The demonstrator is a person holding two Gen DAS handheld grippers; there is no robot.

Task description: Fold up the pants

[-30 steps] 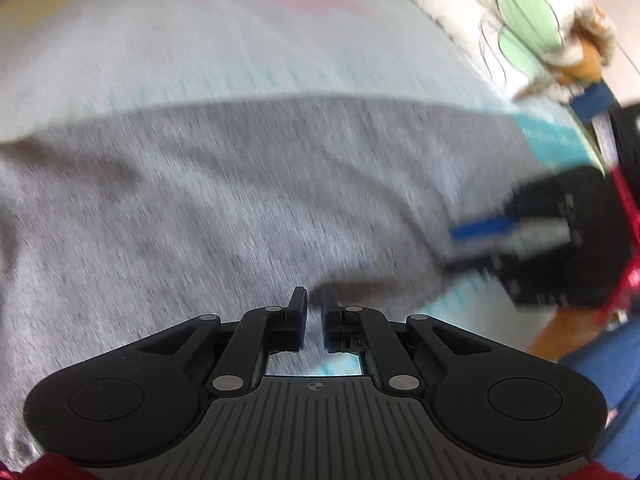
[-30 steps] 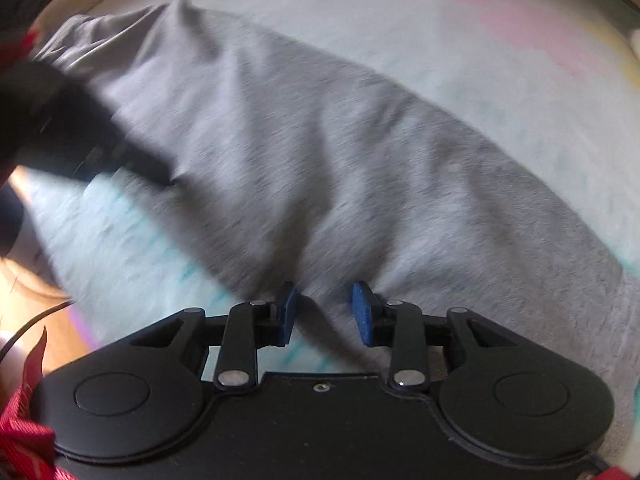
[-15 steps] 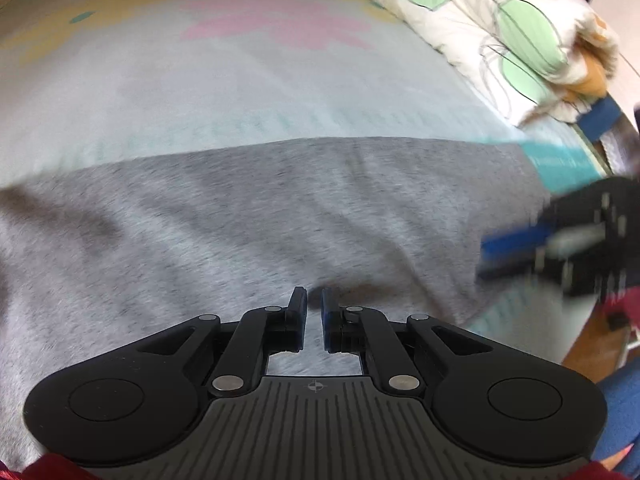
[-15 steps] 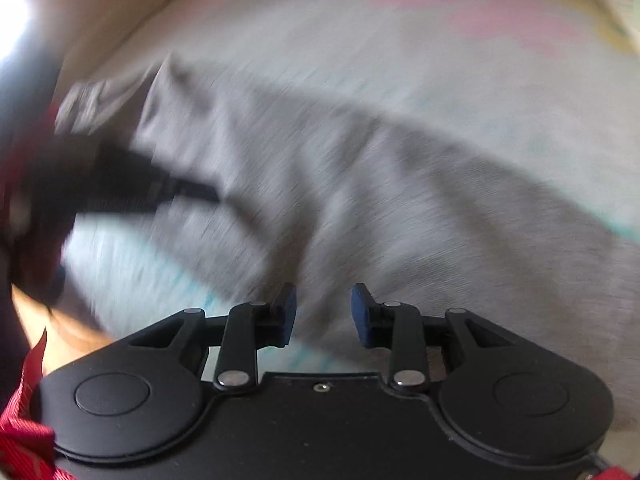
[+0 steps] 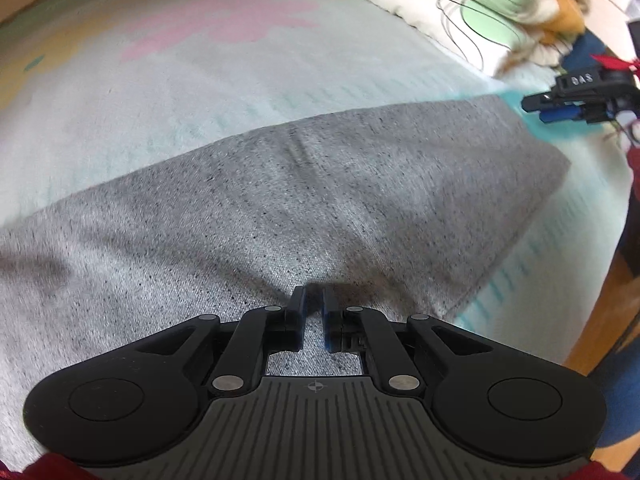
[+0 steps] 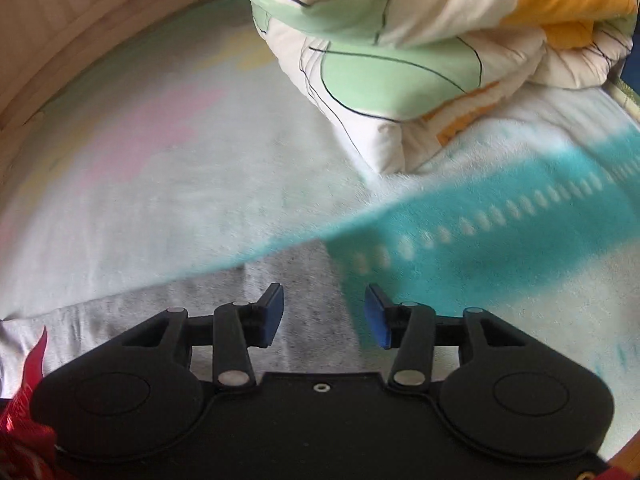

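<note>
Left wrist view is showing the heather-grey knit pants (image 5: 320,208) lying flat on the pale patterned bed sheet (image 5: 168,72), apparently already doubled into one long panel with a neat hemmed end (image 5: 516,240) at the right; by my judgement a first lengthwise fold is finished and the crosswise folds are remaining. Sitting low over the near edge, the left hand-held gripper (image 5: 313,308) is pointing steeply down with its jaws nearly clenched, seemingly pinching grey cloth, though the contact itself is hidden. Off at the far right, the right hand-held gripper (image 5: 560,114) is hovering above the sheet beyond the hem, apart from the fabric. Its own camera is showing its blue pads (image 6: 378,316) standing released, having just been spreading wider, with nothing between them, facing the green-and-orange printed quilt (image 6: 400,48).
</note>
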